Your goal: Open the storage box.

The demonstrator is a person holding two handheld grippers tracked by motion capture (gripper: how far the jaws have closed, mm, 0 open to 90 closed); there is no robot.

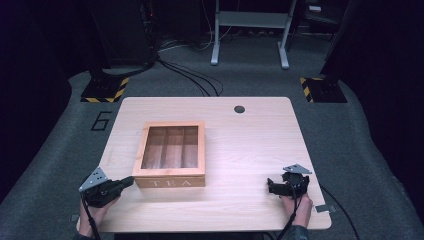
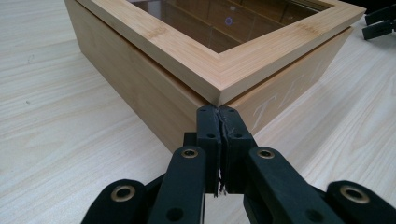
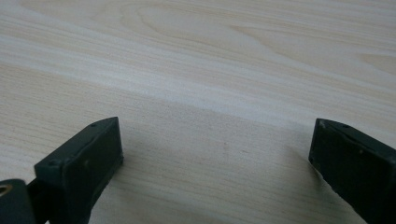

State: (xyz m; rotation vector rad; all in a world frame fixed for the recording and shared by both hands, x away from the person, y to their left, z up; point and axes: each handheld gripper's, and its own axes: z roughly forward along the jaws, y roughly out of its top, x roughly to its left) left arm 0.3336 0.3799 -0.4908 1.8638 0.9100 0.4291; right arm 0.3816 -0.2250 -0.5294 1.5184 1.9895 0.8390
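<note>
A wooden tea box with a glass-paned lid and "TEA" on its front wall sits shut on the left half of the table. My left gripper rests at the table's front left, shut, its tip just short of the box's front-left corner. In the left gripper view the two jaws press flat together with nothing between them, right below the corner of the box. My right gripper lies at the front right, open. Bare wood shows between its jaws.
A dark cable hole sits near the table's far edge. Inside the box, dividers form three compartments under the glass. Beyond the table are floor cables, stand bases with yellow-black tape and a grey frame.
</note>
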